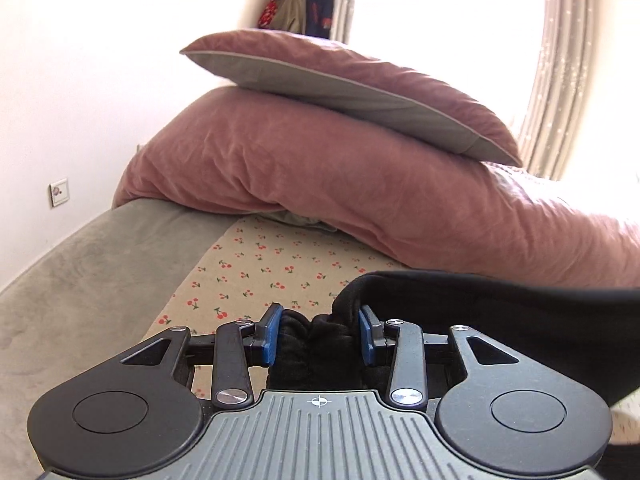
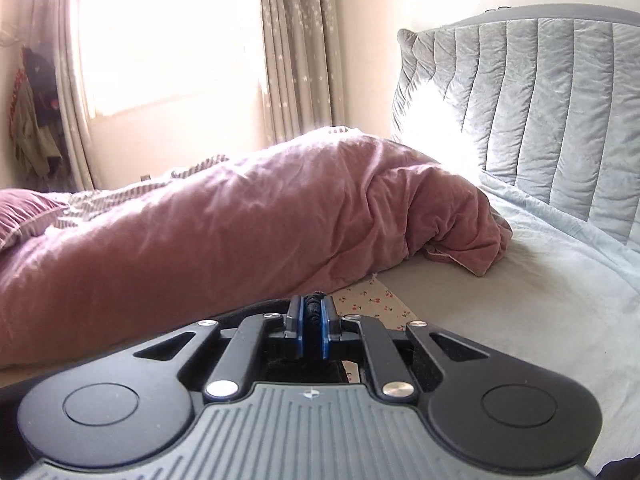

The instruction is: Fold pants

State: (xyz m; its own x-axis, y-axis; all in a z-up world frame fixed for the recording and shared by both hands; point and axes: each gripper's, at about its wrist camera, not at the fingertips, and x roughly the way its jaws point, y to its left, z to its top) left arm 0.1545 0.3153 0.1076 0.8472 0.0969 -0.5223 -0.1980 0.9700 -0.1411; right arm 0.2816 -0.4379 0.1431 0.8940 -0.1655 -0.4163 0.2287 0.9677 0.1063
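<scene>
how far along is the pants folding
Done: both claws have hold of the black pants. In hand: the left claw clamps a bunched wad, the right claw pinches a thin edge, above the cherry-print sheet. Left: no finished fold shows yet.

Black pants [image 1: 500,312] cut off at right edge, lower part hidden behind left gripper [image 1: 318,334]. Window [image 2: 160,32] washed out by glare (nothing outside legible). Hanging clothes [image 2: 34,120] blurred, cropped at left edge.

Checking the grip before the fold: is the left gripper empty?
No, the left gripper has bunched black fabric pants clamped between its blue pads.
</scene>
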